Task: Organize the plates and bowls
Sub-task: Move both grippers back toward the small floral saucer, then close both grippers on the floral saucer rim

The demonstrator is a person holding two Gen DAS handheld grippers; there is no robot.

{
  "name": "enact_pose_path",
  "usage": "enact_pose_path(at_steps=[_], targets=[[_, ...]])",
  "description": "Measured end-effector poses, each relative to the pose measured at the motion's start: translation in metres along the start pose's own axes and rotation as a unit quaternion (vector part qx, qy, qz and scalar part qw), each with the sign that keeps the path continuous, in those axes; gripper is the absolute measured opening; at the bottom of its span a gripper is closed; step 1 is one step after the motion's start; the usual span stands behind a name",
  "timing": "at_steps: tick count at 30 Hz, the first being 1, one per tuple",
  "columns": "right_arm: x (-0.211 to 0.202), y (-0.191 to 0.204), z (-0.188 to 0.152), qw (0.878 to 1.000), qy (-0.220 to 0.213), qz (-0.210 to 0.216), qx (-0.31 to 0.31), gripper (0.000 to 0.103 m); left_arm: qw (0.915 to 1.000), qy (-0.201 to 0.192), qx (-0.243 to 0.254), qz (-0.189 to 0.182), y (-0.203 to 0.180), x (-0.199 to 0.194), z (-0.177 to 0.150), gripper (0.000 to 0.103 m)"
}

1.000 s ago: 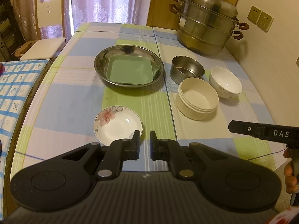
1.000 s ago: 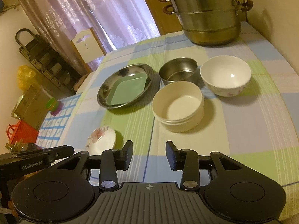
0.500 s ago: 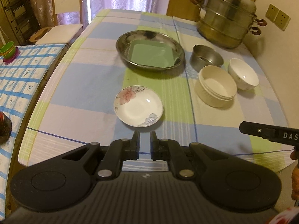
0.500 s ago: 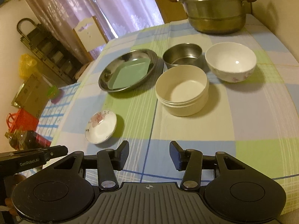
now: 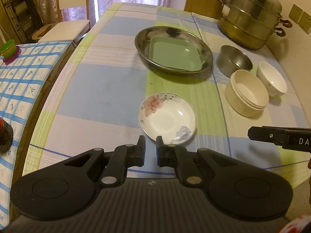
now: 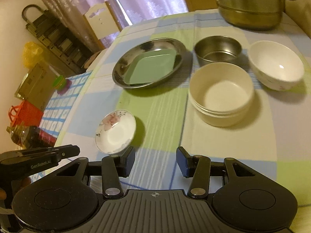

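A small floral saucer [image 5: 167, 118] lies on the checked tablecloth just ahead of my left gripper [image 5: 151, 141], which is shut with nothing in it. A steel basin [image 5: 141, 38] farther back holds a green square plate [image 5: 175, 55]. To the right stand a steel bowl [image 5: 234, 61], a cream bowl [image 5: 246, 95] and a white bowl [image 5: 272, 79]. My right gripper [image 6: 155, 153] hovers open and empty over the near table. The cream bowl [image 6: 221, 93] is ahead of it and the saucer [image 6: 115, 132] is to its left.
A tall steel steamer pot [image 5: 250, 17] stands at the back right by the wall. Left of the table are a chair [image 5: 64, 29], a side table with a blue checked cloth [image 5: 23, 73], green cups [image 5: 8, 48] and a dark bottle [image 5: 4, 136].
My left gripper has drawn back from the saucer, which now shows whole ahead of the fingers. The right jaws have widened, and that gripper has sunk a little toward the table.
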State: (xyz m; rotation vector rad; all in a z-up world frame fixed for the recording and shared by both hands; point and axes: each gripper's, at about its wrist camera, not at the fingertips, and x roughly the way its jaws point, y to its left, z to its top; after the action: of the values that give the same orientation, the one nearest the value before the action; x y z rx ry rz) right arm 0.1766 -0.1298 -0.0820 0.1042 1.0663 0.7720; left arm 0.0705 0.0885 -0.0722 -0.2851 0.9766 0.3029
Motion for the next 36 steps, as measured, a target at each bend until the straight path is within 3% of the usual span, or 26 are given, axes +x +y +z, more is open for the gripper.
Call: enact_pose_path(at_steps=[16, 36], targets=[[0.068, 0.031, 0.014, 0.999, 0.014, 0.008, -0.042, 0.045, 0.9994, 0.028, 0.002, -0.019, 0.022, 0.047, 0.020, 0.013], [0.108, 0.039, 0.023, 0.997, 0.037, -0.002, -0.068, 0.020, 0.9976, 0.059, 0.000, -0.036, 0.027, 0.078, 0.033, 0.012]])
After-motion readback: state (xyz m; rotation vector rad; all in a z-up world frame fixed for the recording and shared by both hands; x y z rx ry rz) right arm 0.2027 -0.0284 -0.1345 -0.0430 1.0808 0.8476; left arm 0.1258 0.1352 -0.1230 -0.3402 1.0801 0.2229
